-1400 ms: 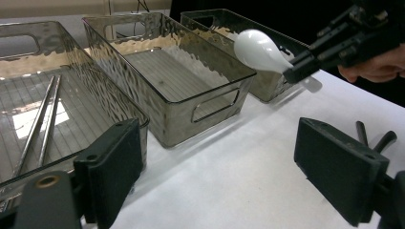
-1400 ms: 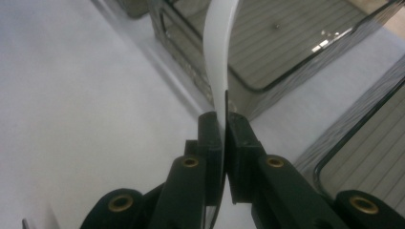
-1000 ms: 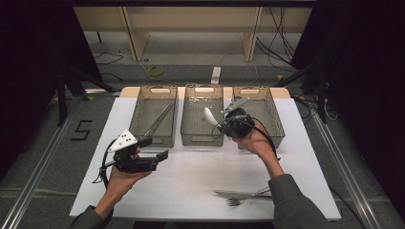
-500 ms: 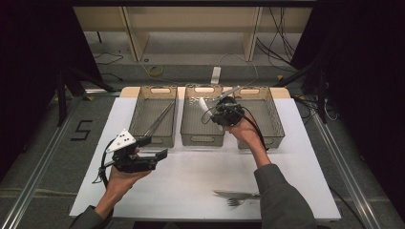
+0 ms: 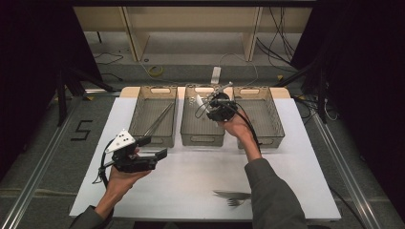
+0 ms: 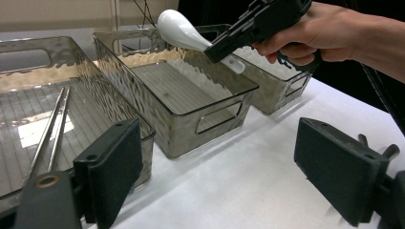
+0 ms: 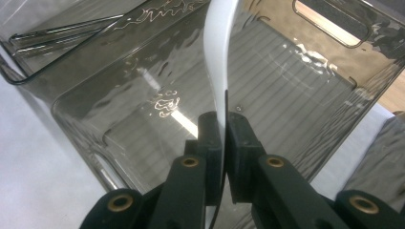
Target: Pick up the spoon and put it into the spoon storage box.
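Observation:
My right gripper (image 5: 207, 106) is shut on a white spoon (image 5: 199, 100) and holds it in the air above the middle bin (image 5: 202, 140). In the right gripper view the jaws (image 7: 223, 129) pinch the spoon's handle (image 7: 219, 47) edge-on over that empty bin (image 7: 143, 114). In the left gripper view the spoon's bowl (image 6: 179, 31) points left, above the bin's far wall. My left gripper (image 5: 155, 146) hovers open over the white table, in front of the left bin (image 5: 152, 138). Nothing sits between its pads (image 6: 112, 167).
Three smoky clear bins stand in a row at the back. Metal chopsticks (image 5: 160, 119) lie in the left one (image 6: 47, 133); the right bin (image 5: 272, 139) is behind my right hand. Forks (image 5: 234, 196) lie near the table's front edge.
My right gripper has carried the spoon back and left, from near the right bin to above the middle bin. The left gripper has stayed in place.

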`<action>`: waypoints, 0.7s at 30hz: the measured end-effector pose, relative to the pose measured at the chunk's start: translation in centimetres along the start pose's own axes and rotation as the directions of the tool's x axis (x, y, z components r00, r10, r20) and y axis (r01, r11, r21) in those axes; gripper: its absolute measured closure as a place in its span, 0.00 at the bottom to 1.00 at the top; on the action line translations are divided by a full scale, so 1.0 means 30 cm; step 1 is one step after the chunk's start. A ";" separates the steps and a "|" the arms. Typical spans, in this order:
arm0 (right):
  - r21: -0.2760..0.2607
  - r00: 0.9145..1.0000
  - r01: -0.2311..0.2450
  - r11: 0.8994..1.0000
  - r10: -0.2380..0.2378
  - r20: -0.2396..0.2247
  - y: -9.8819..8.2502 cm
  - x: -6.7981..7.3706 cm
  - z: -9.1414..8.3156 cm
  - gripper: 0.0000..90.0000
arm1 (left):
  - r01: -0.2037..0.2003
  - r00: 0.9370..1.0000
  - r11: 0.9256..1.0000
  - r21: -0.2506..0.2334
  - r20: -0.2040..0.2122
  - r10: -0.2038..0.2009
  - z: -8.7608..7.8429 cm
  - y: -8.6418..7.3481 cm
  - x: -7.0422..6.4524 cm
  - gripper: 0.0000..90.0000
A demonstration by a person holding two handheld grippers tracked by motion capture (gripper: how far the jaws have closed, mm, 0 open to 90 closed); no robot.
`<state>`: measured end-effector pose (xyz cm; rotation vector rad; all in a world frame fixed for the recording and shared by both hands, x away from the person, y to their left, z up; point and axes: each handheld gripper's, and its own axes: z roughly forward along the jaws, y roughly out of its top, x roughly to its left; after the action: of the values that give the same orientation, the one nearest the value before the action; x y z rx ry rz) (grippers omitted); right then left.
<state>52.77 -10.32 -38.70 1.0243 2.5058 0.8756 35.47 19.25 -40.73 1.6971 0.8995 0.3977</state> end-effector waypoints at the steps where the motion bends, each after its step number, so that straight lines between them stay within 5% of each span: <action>1: 0.002 1.000 -0.002 1.000 0.002 0.001 0.002 0.000 0.003 0.96 | 0.002 1.000 1.000 -0.001 0.000 -0.002 0.000 0.000 0.000 0.18; 21: 0.031 1.000 0.002 1.000 -0.002 0.002 0.040 0.020 0.043 0.96 | 0.002 1.000 1.000 -0.015 -0.002 -0.002 -0.005 0.003 0.001 0.18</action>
<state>53.58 -8.67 -38.95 1.0317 2.5259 0.8380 35.41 19.36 -40.61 1.6826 0.8975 0.4036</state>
